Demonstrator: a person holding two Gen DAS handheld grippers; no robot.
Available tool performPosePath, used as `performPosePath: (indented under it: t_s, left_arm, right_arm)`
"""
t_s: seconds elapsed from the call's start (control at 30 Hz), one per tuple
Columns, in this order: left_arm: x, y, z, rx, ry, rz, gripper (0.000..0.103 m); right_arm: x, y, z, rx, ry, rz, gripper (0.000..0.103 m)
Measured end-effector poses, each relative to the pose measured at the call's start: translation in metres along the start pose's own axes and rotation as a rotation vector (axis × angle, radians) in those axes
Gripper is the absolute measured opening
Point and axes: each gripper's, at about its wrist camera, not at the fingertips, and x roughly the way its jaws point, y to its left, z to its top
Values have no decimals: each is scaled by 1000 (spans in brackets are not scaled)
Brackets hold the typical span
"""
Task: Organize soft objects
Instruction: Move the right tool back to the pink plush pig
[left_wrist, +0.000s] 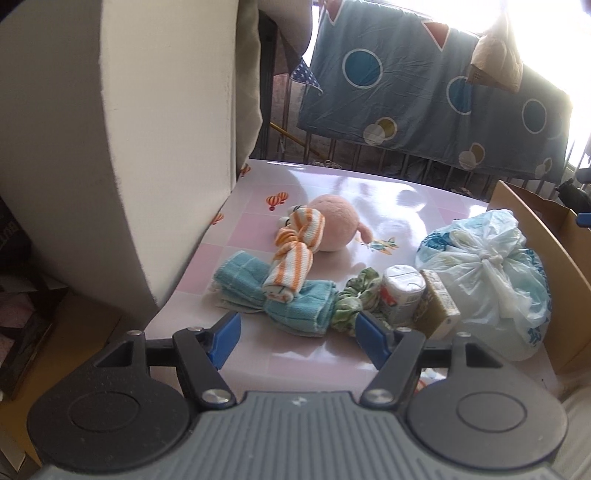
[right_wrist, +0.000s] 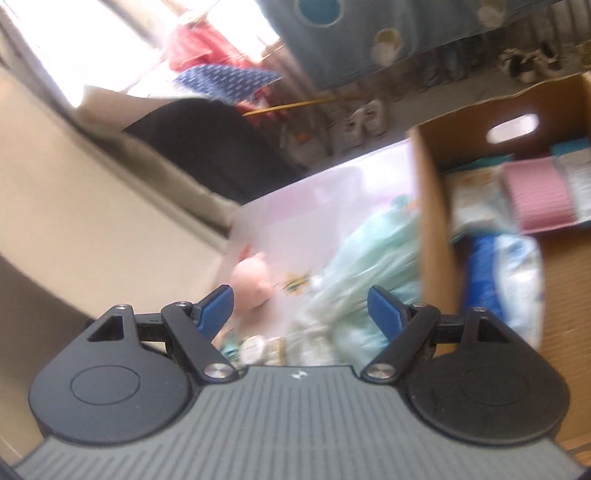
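Note:
On the pink table (left_wrist: 369, 199) lie a pink plush toy (left_wrist: 334, 227), an orange-striped white cloth (left_wrist: 295, 251) knotted across a teal towel (left_wrist: 284, 295), and a green scrunchie (left_wrist: 354, 295). My left gripper (left_wrist: 295, 338) is open and empty, just in front of the teal towel. My right gripper (right_wrist: 301, 308) is open and empty, held above the table; its view is blurred. The plush toy (right_wrist: 249, 282) and a knotted plastic bag (right_wrist: 369, 266) show below it. A cardboard box (right_wrist: 428, 221) at the right holds a pink cloth (right_wrist: 535, 192) and packets.
A white can (left_wrist: 402, 295), a small olive carton (left_wrist: 439, 310) and the knotted plastic bag (left_wrist: 487, 273) stand right of the scrunchie. The cardboard box wall (left_wrist: 546, 258) borders the table's right. A white pillar (left_wrist: 155, 147) stands left. A blue blanket (left_wrist: 424, 81) hangs on railings behind.

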Motion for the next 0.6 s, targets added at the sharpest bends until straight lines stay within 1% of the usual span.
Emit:
performPosePath:
  t_s: [0.13, 0.27, 0.37, 0.43, 0.5, 0.6]
  left_arm:
    - [-2, 6, -5, -8, 0, 10, 70]
    - [0, 10, -7, -26, 8, 5, 69]
    - [5, 12, -5, -35, 14, 0, 69]
    - [9, 12, 1, -34, 12, -6, 68]
    - [14, 10, 12, -22, -2, -17, 68]
    - [27, 1, 36, 36, -32, -37, 68]
  right_arm:
    - [37, 28, -20, -8, 62, 86, 80]
    - [78, 54, -42, -14, 145, 148, 80]
    - [108, 71, -55, -17, 201, 166, 80]
    - [125, 80, -57, -14, 223, 172, 80]
    - [142, 88, -55, -9, 234, 166, 80]
    - [166, 94, -43, 22, 238, 144, 80]
